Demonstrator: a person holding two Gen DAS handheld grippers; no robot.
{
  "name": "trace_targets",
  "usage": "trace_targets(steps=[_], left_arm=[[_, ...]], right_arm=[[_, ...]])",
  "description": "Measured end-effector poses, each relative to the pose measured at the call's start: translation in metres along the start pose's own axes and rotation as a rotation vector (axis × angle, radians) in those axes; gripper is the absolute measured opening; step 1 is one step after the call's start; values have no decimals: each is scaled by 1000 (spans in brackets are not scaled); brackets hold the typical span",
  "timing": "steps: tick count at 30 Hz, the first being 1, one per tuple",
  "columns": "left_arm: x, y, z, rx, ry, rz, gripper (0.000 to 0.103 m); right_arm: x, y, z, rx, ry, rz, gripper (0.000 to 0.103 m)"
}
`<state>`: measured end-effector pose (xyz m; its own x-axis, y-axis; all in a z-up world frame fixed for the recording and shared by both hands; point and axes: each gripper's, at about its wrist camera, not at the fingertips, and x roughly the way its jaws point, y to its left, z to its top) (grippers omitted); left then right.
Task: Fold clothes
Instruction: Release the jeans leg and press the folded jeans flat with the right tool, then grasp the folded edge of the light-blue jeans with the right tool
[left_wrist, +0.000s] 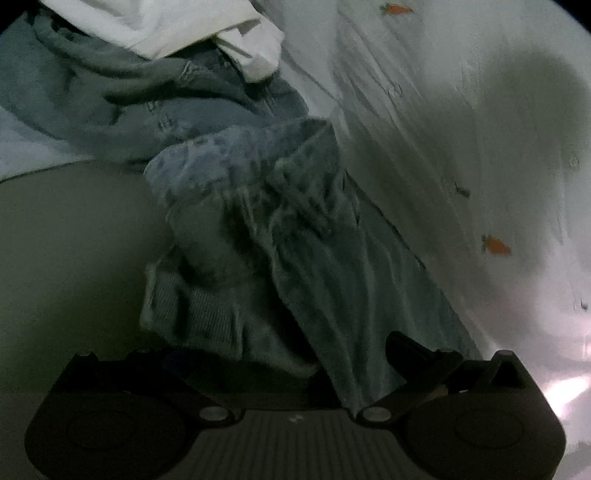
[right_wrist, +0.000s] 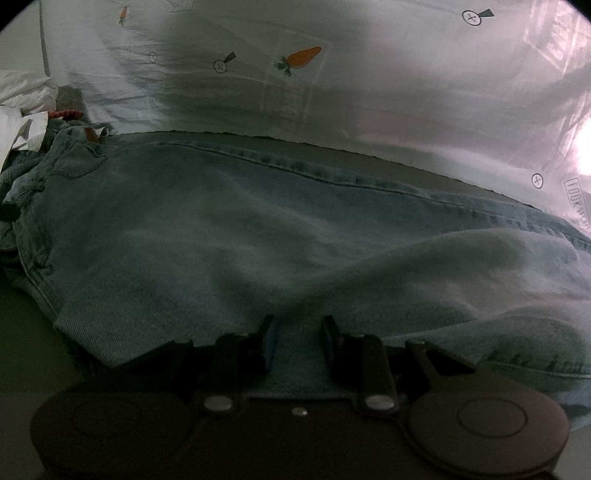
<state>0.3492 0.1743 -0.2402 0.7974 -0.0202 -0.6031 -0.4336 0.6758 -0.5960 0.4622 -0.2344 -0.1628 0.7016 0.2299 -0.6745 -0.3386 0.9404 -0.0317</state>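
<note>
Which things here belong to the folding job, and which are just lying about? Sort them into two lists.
In the job:
- jeans
- right tool, shut on a fold of the denim
- left tool, draped with the denim, its grip unclear

Lying about:
- white garment at the jeans' far end
- carrot-print sheet underneath
- small red thing, too small to tell

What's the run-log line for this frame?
task: fold clothes | item: jeans on carrot-print sheet | right gripper: shut on jeans | left gripper: denim bunched over it, grip unclear
</note>
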Motion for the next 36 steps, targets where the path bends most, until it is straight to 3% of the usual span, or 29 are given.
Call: trace_targets(steps=[7, 9, 11, 12, 16, 19, 22, 25, 29, 32, 34, 36], left_arm=[[7, -3, 5, -120, -48, 19, 101], [4, -5, 3, -171, -68, 58, 93], [1, -7, 5, -179, -62, 125, 59], [-1, -6, 6, -177, -45, 135, 55], [-13, 10, 14, -246, -20, 36, 37], [-27, -17, 20, -126, -47, 16, 25], [-43, -58, 28, 10, -80, -42, 23], [-51, -115, 29, 215, -93, -88, 23], [-49, -189, 5, 436, -55, -184, 23], [-35, -222, -24, 518, 48, -306, 24], [-16, -234, -42, 547, 179, -405, 30], [14, -232, -59, 485, 342, -497, 34]], right_arm=[[0, -1, -3, 14, -15, 2, 28], [0, -2, -3, 27, -19, 3, 28], [0, -3, -3, 41, -22, 6, 28], [0, -3, -3, 50, -22, 8, 28], [1, -8, 1, 113, -5, 40, 35], [1, -18, 5, 193, 13, 86, 37], [-3, -36, 5, 313, 47, 152, 36], [-13, -56, 0, 473, 50, 198, 36], [-30, -77, -11, 597, 26, 222, 36], [-41, -92, -15, 642, 1, 209, 36], [-46, -102, -18, 679, -14, 195, 36], [-47, -112, -23, 740, -23, 214, 36]])
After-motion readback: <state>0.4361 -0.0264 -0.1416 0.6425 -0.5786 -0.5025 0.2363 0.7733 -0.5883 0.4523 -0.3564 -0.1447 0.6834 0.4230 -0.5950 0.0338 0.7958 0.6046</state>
